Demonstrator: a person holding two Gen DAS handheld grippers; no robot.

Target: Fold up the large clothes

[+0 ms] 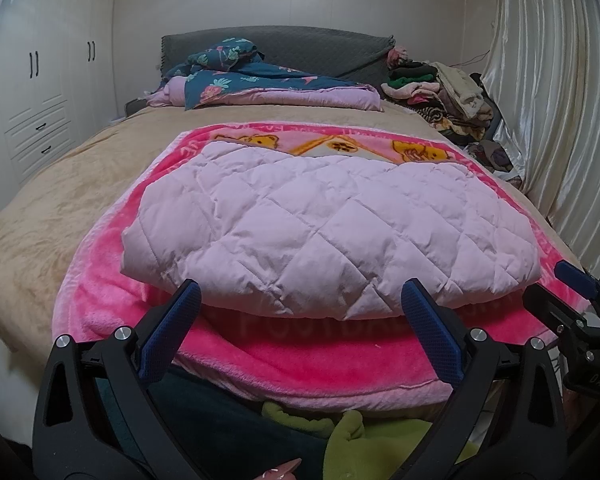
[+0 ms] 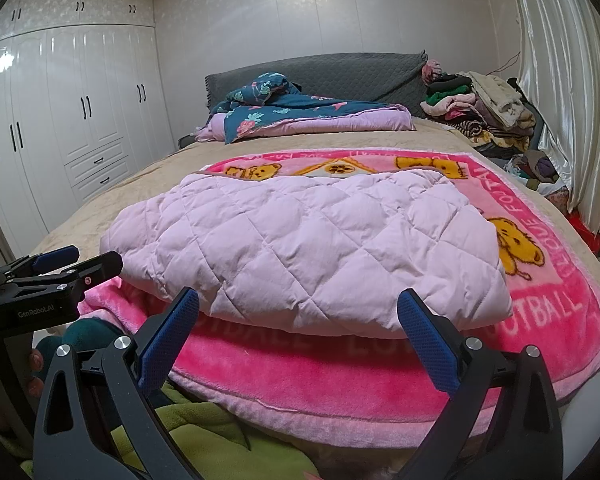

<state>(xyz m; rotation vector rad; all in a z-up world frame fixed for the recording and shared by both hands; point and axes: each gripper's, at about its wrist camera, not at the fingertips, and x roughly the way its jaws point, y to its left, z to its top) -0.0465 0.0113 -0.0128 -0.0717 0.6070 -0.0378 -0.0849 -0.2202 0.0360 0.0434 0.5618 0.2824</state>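
Left gripper (image 1: 300,312) fingers (image 1: 428,320) are spread wide, nothing held, aimed at the near fold edge of the lilac quilted garment (image 1: 320,224). Right gripper (image 2: 298,316) fingers (image 2: 424,324) are likewise wide and empty (both are poised just short of the edge, likely for a two-point grasp). The garment is laid folded atop the pink blanket (image 1: 300,364) on the bed (image 1: 40,216), kept central so room is left for another fold. Folded clothes (image 2: 488,112) are stacked by the headboard.
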